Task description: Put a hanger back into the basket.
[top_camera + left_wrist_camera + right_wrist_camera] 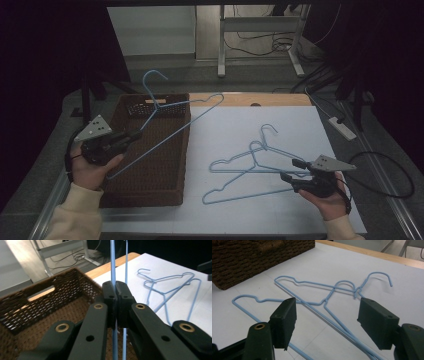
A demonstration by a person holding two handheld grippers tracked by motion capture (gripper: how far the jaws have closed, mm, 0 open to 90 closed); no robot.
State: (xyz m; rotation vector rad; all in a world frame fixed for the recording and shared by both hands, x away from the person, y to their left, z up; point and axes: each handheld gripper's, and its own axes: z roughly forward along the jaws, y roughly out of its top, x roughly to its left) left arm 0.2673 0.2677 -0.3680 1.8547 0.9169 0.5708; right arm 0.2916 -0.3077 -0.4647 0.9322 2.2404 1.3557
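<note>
left tool (134, 135) clamps hanger (172, 117) over basket (150, 192) rim — table beyond

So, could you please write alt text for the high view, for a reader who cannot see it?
The left gripper holds a blue wire hanger above a brown woven basket. Two more blue hangers lie overlapping on the white table, with the open right gripper at their right side.

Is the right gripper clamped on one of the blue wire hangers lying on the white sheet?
No: the right gripper stands open above the two blue wire hangers, its pads touching neither.
</note>
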